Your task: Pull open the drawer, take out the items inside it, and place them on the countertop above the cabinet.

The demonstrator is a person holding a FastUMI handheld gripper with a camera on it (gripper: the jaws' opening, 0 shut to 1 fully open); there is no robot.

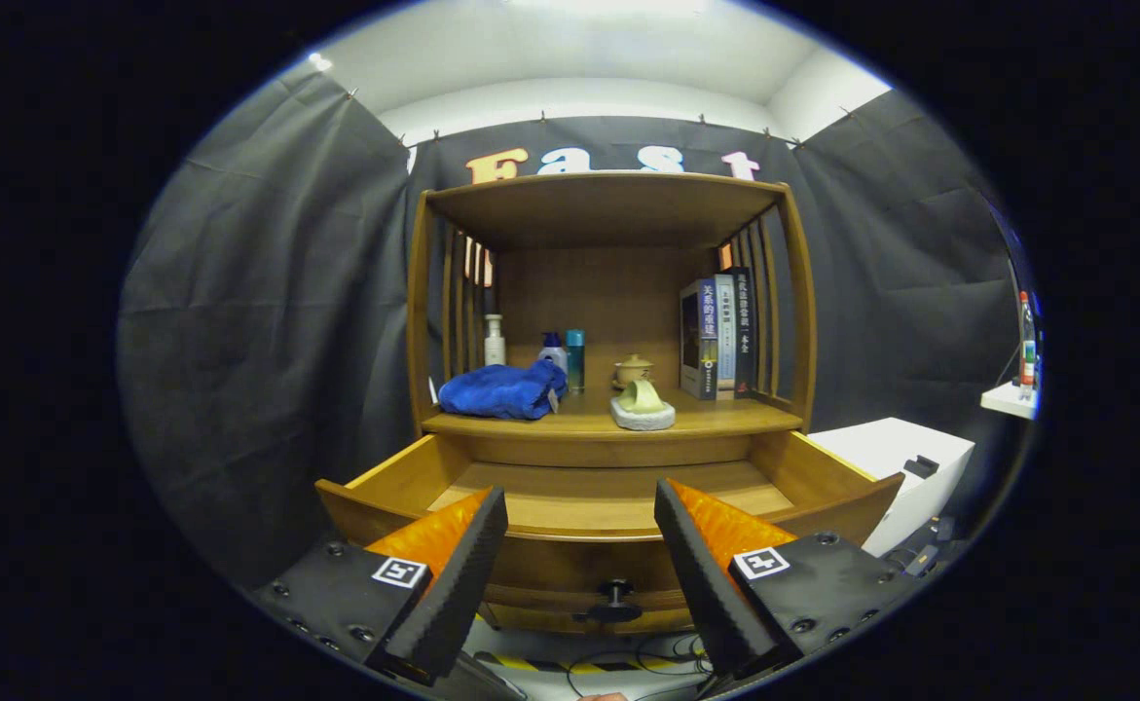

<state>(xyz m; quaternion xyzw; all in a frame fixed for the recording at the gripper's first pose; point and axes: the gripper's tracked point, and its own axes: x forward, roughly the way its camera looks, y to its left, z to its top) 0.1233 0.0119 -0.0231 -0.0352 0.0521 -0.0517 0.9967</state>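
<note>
The wooden cabinet's drawer (827,521) stands pulled out toward me, and its bare wooden floor shows between and beyond my fingers. Its dark knob (615,590) sits on the front panel, low between the fingers. My gripper (579,526) is open, held just in front of the drawer's front edge, with nothing between the fingers. On the countertop (725,421) above the drawer lie a folded blue cloth (503,390) and a pale green item on a grey pad (642,403).
At the back of the countertop stand a white pump bottle (495,341), two small bottles (567,357), a lidded yellow pot (633,370) and upright books (720,337). A white box (896,462) sits right of the cabinet. Cables lie on the floor below.
</note>
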